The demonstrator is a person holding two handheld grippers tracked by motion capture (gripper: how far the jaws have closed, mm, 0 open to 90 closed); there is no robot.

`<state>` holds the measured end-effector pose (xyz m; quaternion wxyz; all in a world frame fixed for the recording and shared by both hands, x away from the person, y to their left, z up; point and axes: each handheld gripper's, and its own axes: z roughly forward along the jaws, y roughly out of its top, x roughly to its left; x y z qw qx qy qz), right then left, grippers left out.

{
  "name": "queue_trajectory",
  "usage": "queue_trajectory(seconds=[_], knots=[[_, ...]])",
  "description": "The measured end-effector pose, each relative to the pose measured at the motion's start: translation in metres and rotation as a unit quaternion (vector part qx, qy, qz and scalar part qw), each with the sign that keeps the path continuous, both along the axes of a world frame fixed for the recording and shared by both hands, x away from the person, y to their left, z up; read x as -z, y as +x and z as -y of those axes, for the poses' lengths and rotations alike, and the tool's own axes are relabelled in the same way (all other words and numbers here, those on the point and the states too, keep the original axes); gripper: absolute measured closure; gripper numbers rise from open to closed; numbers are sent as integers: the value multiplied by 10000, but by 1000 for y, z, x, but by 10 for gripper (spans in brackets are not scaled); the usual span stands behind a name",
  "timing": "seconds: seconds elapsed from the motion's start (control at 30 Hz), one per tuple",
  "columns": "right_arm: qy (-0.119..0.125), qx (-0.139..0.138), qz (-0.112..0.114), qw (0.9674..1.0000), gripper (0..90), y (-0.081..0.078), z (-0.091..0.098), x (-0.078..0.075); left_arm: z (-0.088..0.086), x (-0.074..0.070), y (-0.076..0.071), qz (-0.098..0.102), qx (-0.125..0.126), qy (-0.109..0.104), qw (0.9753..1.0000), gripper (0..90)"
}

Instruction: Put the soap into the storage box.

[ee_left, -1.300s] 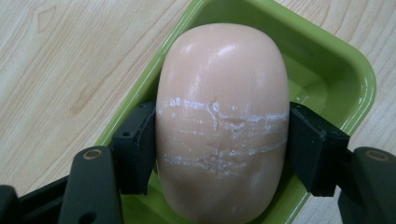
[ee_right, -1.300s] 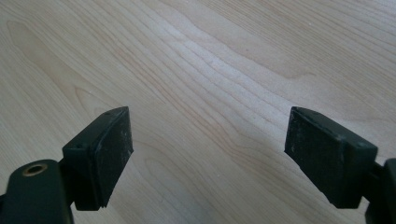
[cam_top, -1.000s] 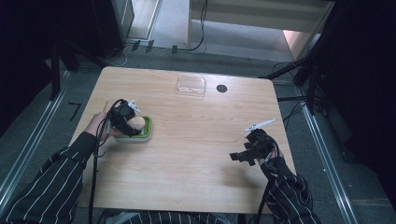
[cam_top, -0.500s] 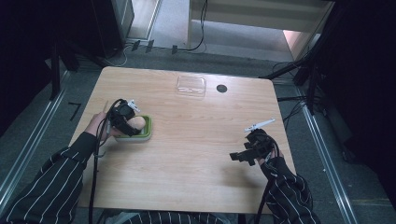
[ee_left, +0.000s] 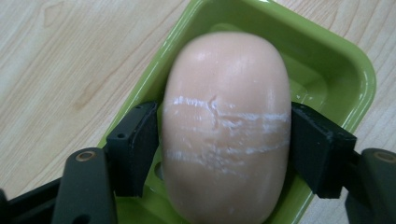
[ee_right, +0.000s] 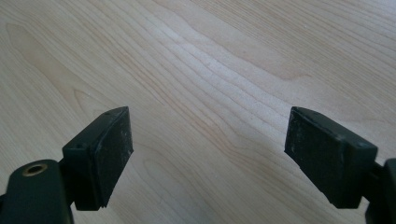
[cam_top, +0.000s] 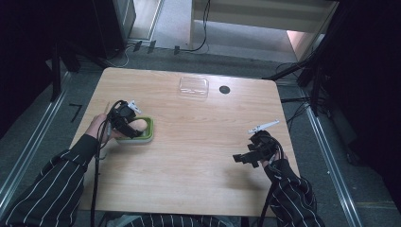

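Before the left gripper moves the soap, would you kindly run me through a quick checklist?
1. Left gripper jaws on both sides of the soap bar: ok.
2. Grip centred on the bar: ok.
3. Soap over the green dish: ok.
4. Soap lifted off the dish floor: cannot tell.
5. Right gripper open, nothing between its jaws, over bare table: ok.
6. Clear lid apart from the dish: ok.

The high view is dim with black corners; daylight spills at its top. The table is evenly lit. The left gripper view's soap shows soft glare, blurred near edge.
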<state>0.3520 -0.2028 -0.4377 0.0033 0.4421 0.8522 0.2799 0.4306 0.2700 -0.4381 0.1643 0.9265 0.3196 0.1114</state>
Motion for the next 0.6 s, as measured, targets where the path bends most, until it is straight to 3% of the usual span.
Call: queue_trajectory(seconds=[0.33, 0.6], knots=[[-6, 4, -2, 10000, 160, 0, 0, 0, -2, -7, -3, 165, -120, 24, 9998, 83], [-7, 7, 6, 10000, 160, -1, 0, 0, -4, -14, -9, 343, -166, -3, 9993, 22]])
